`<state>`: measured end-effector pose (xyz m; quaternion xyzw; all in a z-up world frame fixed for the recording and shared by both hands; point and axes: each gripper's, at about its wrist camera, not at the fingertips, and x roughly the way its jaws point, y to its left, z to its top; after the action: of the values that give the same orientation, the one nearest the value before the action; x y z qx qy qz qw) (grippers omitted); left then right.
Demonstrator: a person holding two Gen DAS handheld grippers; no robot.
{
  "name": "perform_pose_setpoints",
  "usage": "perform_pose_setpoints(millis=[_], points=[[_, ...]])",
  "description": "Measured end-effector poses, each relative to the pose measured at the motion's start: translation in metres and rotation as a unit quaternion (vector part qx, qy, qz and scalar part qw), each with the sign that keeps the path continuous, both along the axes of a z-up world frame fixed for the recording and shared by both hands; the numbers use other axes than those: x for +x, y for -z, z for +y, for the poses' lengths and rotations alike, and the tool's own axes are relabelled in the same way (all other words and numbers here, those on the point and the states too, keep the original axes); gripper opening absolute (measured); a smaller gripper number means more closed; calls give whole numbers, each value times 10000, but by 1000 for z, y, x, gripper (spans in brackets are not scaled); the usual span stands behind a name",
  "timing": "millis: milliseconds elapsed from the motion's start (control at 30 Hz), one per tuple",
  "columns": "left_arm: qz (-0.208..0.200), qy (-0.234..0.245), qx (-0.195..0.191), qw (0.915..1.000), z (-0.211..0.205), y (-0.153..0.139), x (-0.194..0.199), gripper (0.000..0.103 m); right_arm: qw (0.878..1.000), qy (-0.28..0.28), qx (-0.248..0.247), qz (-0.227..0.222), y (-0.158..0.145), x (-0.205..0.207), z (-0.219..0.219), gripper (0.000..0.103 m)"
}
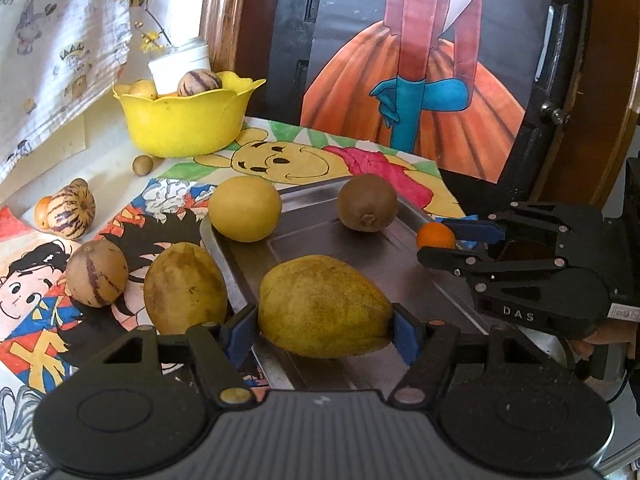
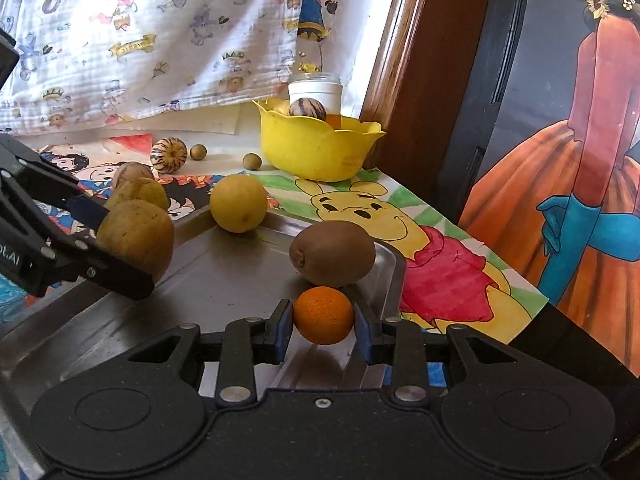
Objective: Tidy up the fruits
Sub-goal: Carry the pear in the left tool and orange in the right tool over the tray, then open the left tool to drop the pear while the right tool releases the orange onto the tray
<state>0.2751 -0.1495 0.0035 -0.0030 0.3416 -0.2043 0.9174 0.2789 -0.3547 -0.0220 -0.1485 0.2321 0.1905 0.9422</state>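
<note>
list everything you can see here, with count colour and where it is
metal tray: 1, silver, centre, on the cartoon drawings
mango: 1, yellow-green, held over the tray's near edge
small orange: 1, orange, held at the tray's right edge
kiwi: 1, brown, on the tray, far side
round yellow fruit: 1, yellow, at the tray's far left corner
second mango: 1, yellow-green, left of the tray
striped melons: 2 on the drawings at left, cream and tan
yellow bowl: 1, back left, fruit inside
white jar: 1, behind the bowl
left tongs: shut on the mango
right tongs: shut on the small orange
</note>
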Motion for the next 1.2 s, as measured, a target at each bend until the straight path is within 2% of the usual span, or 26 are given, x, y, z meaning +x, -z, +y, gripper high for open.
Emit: perform_pose_setpoints(millis=[1033, 1200], points=[[-96, 87, 383, 9992, -8, 5, 2, 74, 9997, 41, -145, 216, 6, 15, 4, 35], [-116, 108, 444, 9989, -10, 5, 1, 74, 9997, 76, -142, 180, 5, 13, 3, 38]])
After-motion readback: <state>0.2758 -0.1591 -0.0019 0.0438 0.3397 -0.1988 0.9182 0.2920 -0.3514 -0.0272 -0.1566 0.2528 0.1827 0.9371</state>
